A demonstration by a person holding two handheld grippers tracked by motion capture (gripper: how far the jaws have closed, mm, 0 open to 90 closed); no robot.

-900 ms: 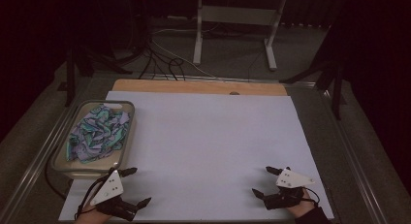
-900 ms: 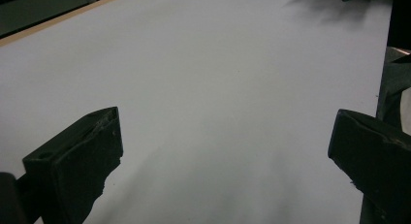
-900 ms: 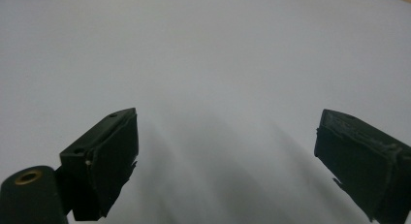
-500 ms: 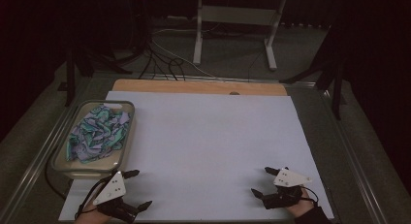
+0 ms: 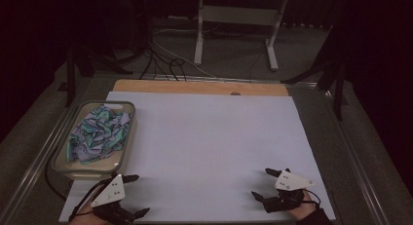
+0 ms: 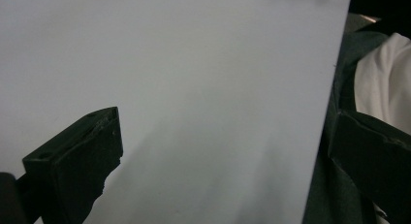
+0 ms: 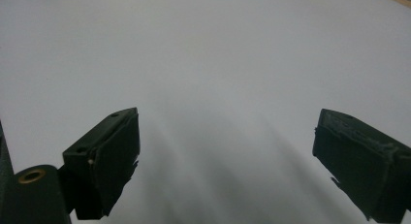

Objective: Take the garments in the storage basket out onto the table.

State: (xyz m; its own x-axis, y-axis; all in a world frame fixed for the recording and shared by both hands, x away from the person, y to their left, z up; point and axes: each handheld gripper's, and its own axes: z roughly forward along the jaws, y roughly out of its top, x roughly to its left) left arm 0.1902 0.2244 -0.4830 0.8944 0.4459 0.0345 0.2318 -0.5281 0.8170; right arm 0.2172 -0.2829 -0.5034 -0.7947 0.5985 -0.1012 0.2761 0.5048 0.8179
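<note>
- High view puts your left gripper (image 5: 135,195) at about 7 o'clock on the white sheet (image 5: 209,152), jaws spread wide with nothing between them; your right gripper (image 5: 263,183) sits at about 5 o'clock, likewise spread and empty.
- Left gripper view shows bare sheet between the two black jaws, with the sheet's edge and dark table cloth running past the right jaw.
- Right gripper view shows plain white sheet between its parted jaws.
- Outward from your left gripper, toward 12 o'clock and just beside it, stands the clear tub (image 5: 61,164), at about 9 o'clock on the table, straddling the sheet's left edge.
- Inside the tub lies one crumpled cloth (image 5: 100,135), patterned in green, purple and white, bunched so it covers most of the floor.
- Judging by its creases, the cloth is light, soft and limp; it will sag and trail when you lift it, and it is not fragile.
- Take hold on a raised fold near the top of the heap, pinching a good bite of fabric, since a thin edge could slip free.
- Your right gripper is well apart from the tub.
</note>
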